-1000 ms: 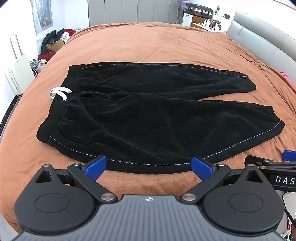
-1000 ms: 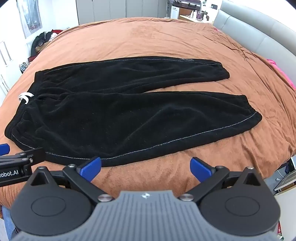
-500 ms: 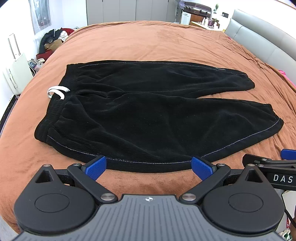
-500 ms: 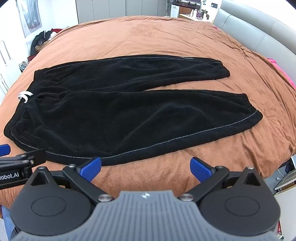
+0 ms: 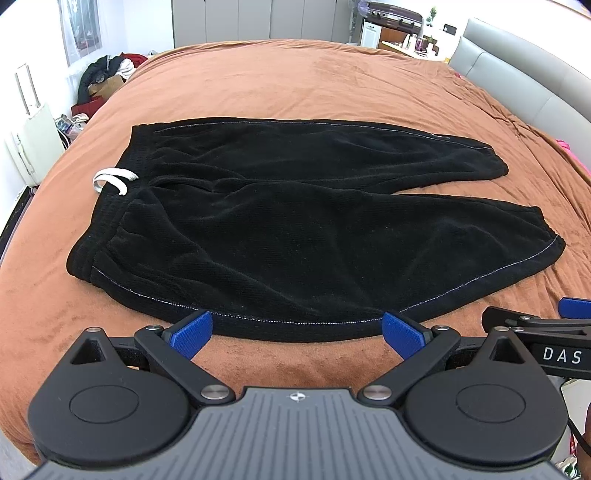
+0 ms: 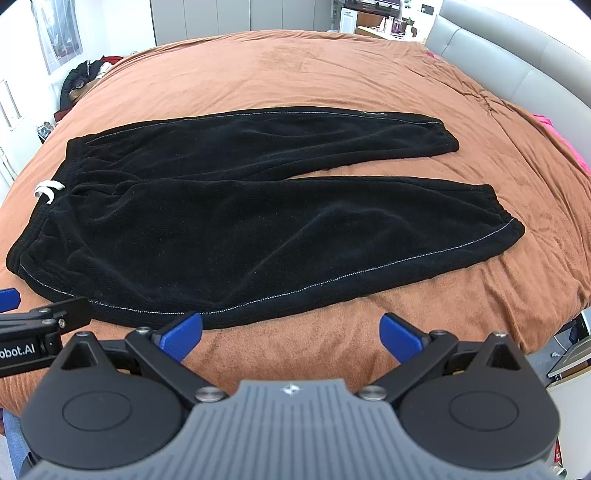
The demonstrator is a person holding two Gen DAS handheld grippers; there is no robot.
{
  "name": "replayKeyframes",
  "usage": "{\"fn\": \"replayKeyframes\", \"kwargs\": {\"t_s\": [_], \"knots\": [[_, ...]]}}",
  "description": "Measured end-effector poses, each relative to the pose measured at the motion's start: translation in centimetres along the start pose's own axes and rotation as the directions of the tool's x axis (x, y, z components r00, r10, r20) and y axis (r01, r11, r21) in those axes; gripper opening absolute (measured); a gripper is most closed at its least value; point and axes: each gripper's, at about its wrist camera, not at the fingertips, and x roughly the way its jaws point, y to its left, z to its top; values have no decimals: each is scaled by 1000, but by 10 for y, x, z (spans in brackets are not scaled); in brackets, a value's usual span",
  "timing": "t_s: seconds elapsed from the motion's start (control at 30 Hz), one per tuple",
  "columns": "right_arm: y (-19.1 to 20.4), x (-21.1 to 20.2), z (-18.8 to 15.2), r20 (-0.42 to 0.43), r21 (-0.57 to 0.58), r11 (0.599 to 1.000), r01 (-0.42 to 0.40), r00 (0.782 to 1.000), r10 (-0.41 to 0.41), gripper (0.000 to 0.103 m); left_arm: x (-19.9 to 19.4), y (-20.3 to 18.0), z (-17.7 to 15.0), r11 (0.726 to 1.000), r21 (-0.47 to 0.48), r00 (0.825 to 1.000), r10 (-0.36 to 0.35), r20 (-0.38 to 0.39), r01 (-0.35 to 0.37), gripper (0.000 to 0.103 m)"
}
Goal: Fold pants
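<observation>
Black velvety pants (image 5: 295, 229) lie spread flat on a brown bedspread (image 5: 295, 92), waistband to the left, both legs running to the right. A white drawstring (image 5: 110, 179) shows at the waist. They also show in the right wrist view (image 6: 258, 221). My left gripper (image 5: 297, 332) is open and empty, just short of the pants' near edge, toward the waist side. My right gripper (image 6: 291, 332) is open and empty, near the same edge, toward the leg side. Each gripper's side shows at the edge of the other's view.
A grey padded headboard (image 5: 517, 85) runs along the right of the bed. A pile of clothes and bags (image 5: 103, 85) sits on the floor at the far left. A pink cloth (image 6: 561, 136) lies at the bed's right edge. A desk with items (image 5: 399, 33) stands far back.
Both grippers have moved slightly forward and up over the bed's near edge; the pants sit a bit lower in both views. Both jaws stay open. The pants have not moved.
</observation>
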Motion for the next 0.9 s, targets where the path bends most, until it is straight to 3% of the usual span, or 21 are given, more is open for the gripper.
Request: {"fn": "replayKeyframes", "kwargs": {"t_s": [0.9], "knots": [[-1, 6, -1, -10, -1, 1000, 1, 1000, -1, 98, 2, 0, -2, 1000, -5, 1000, -2, -10, 2, 103]]}}
